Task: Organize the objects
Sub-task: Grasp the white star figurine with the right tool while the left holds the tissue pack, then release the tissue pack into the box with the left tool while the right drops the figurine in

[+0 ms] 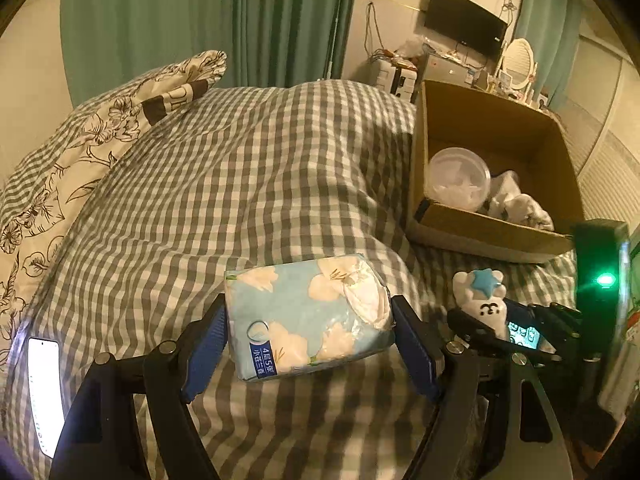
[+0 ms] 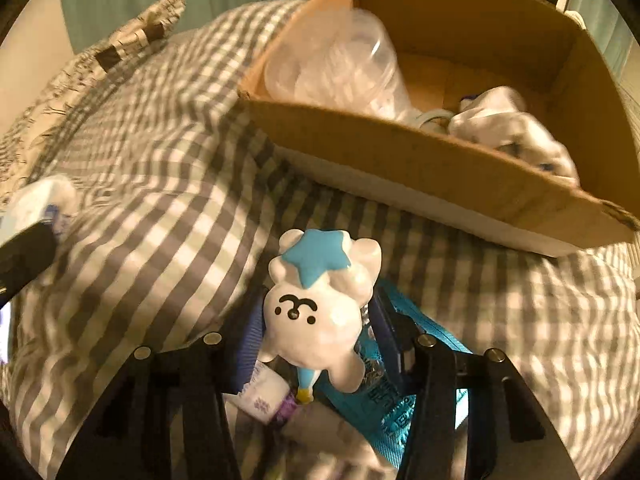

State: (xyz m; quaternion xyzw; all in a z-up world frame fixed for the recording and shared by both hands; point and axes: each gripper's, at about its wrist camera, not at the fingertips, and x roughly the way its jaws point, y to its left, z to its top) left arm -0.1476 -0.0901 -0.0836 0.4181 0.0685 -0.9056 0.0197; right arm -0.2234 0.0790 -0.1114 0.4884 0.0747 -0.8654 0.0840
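While both tongs are loaded, left tongs [image 1: 310,330] clenched on the tissue pack [image 1: 306,318] at lower centre, right tongs [image 2: 320,336] gripping the bear figurine [image 2: 320,312], carry each above the cardboard box [image 2: 400,160] rim at upper right before releasing.

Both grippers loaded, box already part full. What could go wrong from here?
1. The right gripper pinches the white figure low on its rounded body; it may twist or slip out.
2. The tissue pack is soft, so the left gripper could crush it.
3. The plastic tub crowds the cardboard box; drops could bounce off.
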